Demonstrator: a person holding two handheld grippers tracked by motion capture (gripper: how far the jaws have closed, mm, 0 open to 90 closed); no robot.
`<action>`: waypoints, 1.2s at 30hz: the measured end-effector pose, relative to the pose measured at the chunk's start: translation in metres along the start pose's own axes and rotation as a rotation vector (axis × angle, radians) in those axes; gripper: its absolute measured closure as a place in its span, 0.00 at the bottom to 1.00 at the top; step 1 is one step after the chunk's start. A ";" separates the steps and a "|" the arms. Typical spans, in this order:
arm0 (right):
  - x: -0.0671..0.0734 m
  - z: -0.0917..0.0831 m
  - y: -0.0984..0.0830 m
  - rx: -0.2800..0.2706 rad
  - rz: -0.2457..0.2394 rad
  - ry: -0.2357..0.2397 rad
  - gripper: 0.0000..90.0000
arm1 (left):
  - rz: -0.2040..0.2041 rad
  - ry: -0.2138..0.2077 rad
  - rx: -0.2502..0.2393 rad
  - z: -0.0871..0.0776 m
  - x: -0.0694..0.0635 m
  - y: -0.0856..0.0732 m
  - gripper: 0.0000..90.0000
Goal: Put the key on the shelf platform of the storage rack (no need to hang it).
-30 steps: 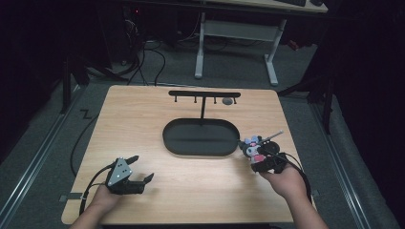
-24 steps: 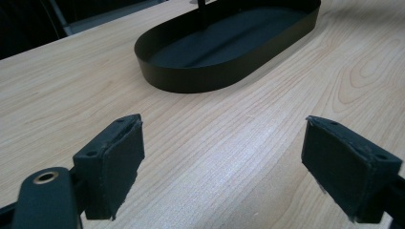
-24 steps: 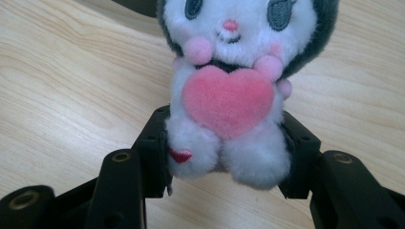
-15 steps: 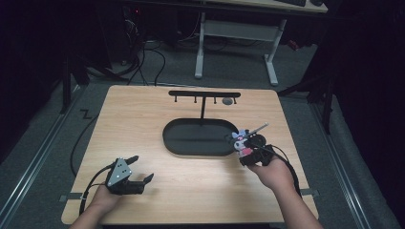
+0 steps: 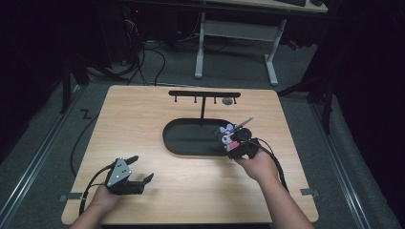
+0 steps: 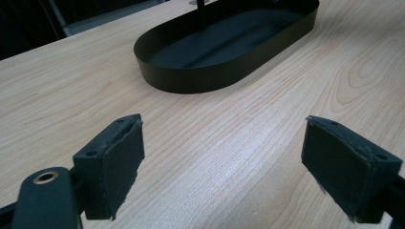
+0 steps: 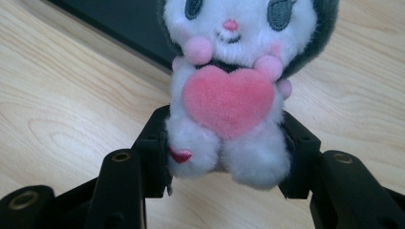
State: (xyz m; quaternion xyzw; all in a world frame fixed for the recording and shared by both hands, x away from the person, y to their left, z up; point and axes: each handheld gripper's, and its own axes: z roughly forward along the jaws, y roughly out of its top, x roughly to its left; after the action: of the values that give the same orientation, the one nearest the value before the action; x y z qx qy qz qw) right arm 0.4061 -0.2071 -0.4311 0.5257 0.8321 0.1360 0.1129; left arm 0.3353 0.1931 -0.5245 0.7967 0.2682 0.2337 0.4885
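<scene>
The oval tray sits on the table a little behind its middle, with the hook stand rising from the tray's far part and its crossbar running left to right above it; a small round thing hangs under the right end of that bar. The right gripper is at the tray's right end, the plush toy between its jaws and over the tray's right rim; the left gripper lies near the table's front left corner, well apart from the tray, jaws toward it.
</scene>
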 end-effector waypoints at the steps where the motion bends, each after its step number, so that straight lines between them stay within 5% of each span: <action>1: 0.003 0.003 0.005 -0.003 -0.009 0.006 0.54 | 0.000 0.000 0.002 0.000 0.000 0.000 0.17; 19: 0.011 0.032 0.040 -0.029 0.014 0.015 0.54 | -0.006 -0.002 -0.005 -0.001 0.001 0.000 0.17; 36: 0.009 0.057 0.052 -0.029 0.033 0.010 0.54 | -0.007 -0.001 -0.007 -0.002 0.001 -0.001 0.17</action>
State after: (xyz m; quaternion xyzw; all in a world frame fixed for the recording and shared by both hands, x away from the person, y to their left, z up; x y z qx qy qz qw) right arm 0.4655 -0.1717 -0.4673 0.5370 0.8218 0.1526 0.1144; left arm 0.3347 0.1950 -0.5243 0.7941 0.2700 0.2323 0.4924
